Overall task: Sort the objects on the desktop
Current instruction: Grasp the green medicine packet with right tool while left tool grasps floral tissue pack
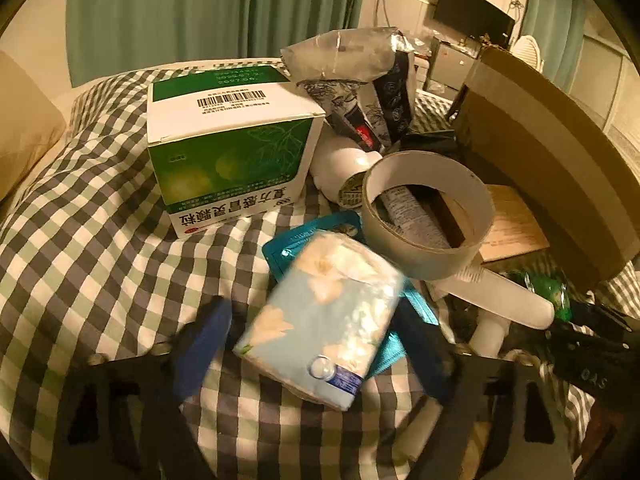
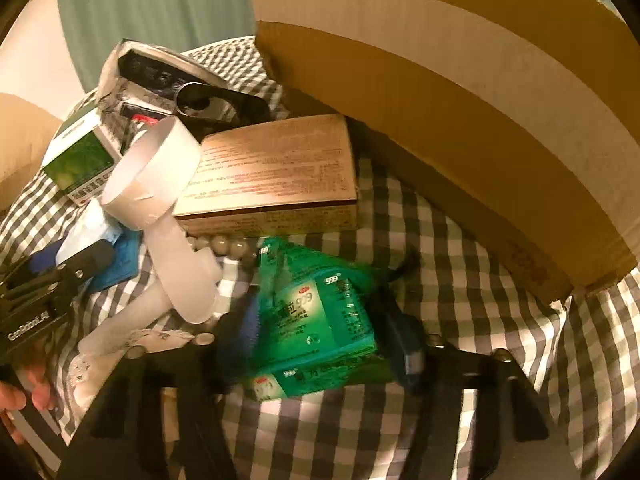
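A light-blue tissue pack [image 1: 320, 320] with white flowers lies tilted on the checked cloth [image 1: 100, 260], on top of a teal pouch [image 1: 288, 244]. My left gripper [image 1: 316, 344] has a blue pad against each side of it. In the right wrist view a green sachet bag [image 2: 320, 312] marked 999 sits between the fingers of my right gripper [image 2: 324, 332], which close on its two sides. Both sets of fingers are blurred. The left gripper's body [image 2: 60, 276] shows at the lower left of that view, held by a hand [image 2: 24, 396].
A green-and-white medicine box [image 1: 228, 148], a foil bag [image 1: 360, 76], a white bottle [image 1: 340, 164], a tape roll [image 1: 428, 212] and a white tube [image 1: 508, 296] crowd the cloth. A flat brown box [image 2: 272, 168], beads [image 2: 224, 244] and a large cardboard box [image 2: 460, 92] stand to the right.
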